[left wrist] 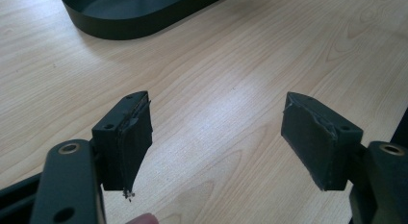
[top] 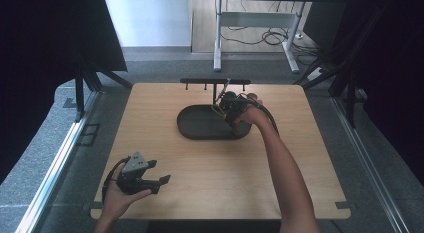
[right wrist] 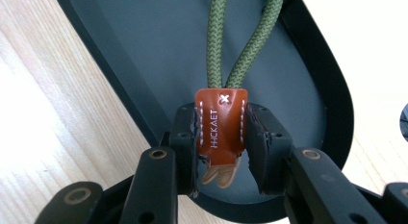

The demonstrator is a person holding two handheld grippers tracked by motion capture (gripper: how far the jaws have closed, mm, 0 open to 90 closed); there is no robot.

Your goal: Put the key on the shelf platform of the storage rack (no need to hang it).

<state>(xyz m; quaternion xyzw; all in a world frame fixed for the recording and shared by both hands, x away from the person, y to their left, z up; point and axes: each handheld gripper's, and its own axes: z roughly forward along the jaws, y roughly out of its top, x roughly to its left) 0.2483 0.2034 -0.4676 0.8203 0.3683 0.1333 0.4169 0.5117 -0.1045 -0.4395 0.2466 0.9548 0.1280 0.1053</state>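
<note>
Hands work two black grippers over a light wooden table [top: 210, 173], seen from above. At centre frame, slightly right, the right gripper [top: 231, 107] hangs over the far end of a dark oval tray [top: 192, 130], the person's forearm reaching up to it from the bottom right of the frame. In the right gripper view, its jaws are clamped from both sides on a brown leather tab [right wrist: 221, 130] with white stitching and stamped letters, filling the lower centre of that picture. Two strands of an olive-green braided cord [right wrist: 240, 41] run out of the tab to the top edge, a loop whose far end lies beyond the frame. Behind tab and cord lies the tray's flat dark floor, its rim curving across the lower left and right of the view. Just behind the tray, in the upper centre of the high view, stands a thin black rack [top: 215, 82] with a horizontal bar. At lower left, the left gripper [top: 159, 182] sits in the person's hand near the table's front edge, well apart from the tray. The left gripper view shows its jaws spread wide with bare wood between them.
</note>
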